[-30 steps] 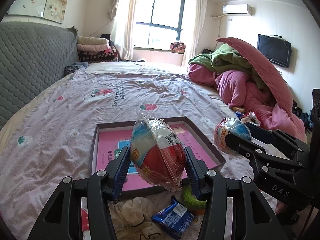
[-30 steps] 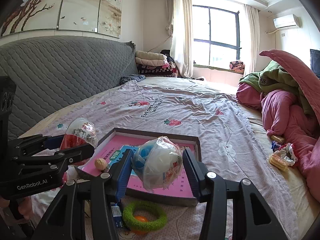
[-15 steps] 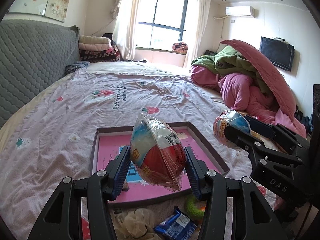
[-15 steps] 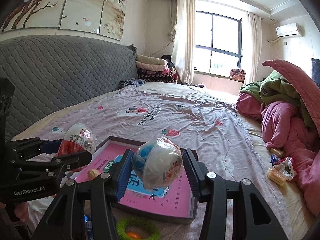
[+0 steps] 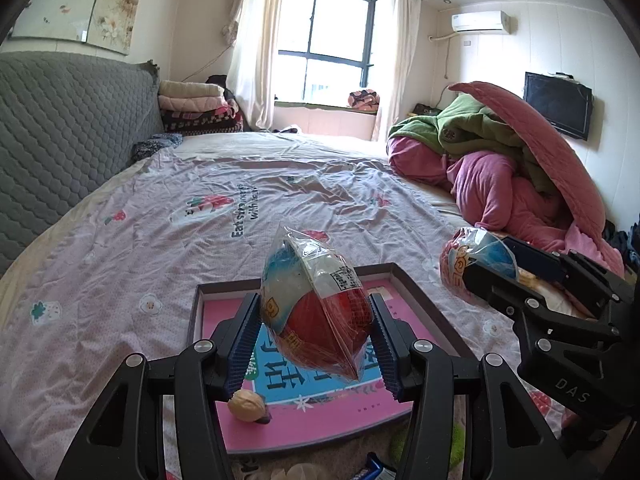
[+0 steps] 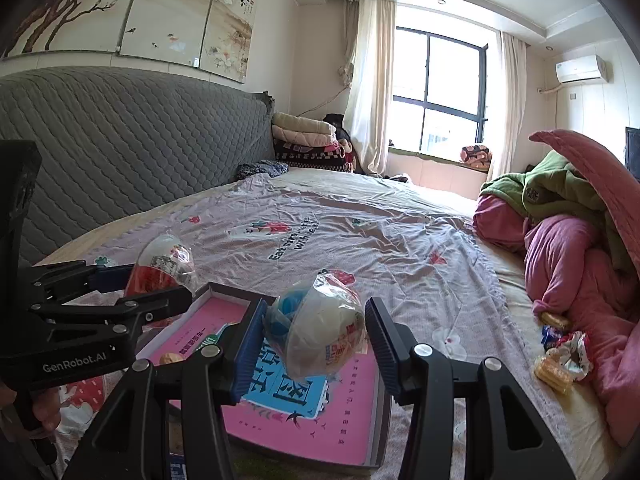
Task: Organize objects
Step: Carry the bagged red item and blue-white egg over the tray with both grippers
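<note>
My left gripper is shut on a wrapped red, white and blue toy egg, held above the pink tray. My right gripper is shut on a second wrapped egg, white and blue, held above the same tray. Each gripper shows in the other's view: the right one to the right, the left one to the left. A walnut lies in the tray's near left corner.
The tray lies on a bed with a lilac printed sheet. Pink and green quilts are piled at the right. Snack packets lie by the quilts. A green ring and a blue packet lie below the tray. A grey headboard runs along the left.
Both grippers have risen and moved forward over the tray, each still holding its egg. The walnut in the tray has come into the left wrist view.
</note>
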`<state>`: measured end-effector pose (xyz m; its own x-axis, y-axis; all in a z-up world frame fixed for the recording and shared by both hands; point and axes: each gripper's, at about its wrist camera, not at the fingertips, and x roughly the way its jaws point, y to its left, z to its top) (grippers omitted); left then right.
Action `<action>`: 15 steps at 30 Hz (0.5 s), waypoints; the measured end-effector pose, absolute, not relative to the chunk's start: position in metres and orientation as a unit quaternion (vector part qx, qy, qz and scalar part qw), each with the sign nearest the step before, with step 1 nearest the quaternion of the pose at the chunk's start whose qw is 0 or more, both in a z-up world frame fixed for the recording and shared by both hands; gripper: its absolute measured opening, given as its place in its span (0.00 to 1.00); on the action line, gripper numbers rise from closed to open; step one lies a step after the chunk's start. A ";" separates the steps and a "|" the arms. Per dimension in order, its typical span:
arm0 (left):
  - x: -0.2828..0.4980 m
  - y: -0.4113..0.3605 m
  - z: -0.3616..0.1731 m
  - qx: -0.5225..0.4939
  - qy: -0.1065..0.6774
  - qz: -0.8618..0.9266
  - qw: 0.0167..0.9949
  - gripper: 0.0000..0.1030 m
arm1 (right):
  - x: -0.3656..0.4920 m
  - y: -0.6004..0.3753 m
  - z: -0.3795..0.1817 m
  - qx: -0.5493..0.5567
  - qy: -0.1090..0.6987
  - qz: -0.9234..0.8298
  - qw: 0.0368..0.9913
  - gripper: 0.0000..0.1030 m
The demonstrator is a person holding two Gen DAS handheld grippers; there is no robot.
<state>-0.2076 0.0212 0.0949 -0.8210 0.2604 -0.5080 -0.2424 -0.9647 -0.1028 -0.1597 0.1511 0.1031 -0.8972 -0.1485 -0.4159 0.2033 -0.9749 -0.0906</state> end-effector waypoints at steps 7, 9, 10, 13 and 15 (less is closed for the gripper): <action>-0.217 0.027 0.086 -0.277 -0.017 0.952 0.131 0.53 | -0.167 0.156 0.102 0.210 0.062 -0.972 0.086 0.49; -0.219 0.030 0.083 -0.280 -0.015 0.951 0.133 0.53 | -0.169 0.156 0.101 0.213 0.065 -0.971 0.084 0.49; -0.219 0.031 0.080 -0.283 -0.014 0.950 0.134 0.53 | -0.170 0.156 0.099 0.215 0.067 -0.971 0.083 0.49; -0.221 0.036 0.071 -0.294 -0.007 0.946 0.137 0.53 | -0.173 0.156 0.093 0.224 0.075 -0.969 0.076 0.49; -0.221 0.040 0.065 -0.302 -0.005 0.943 0.141 0.53 | -0.175 0.156 0.087 0.232 0.083 -0.967 0.068 0.49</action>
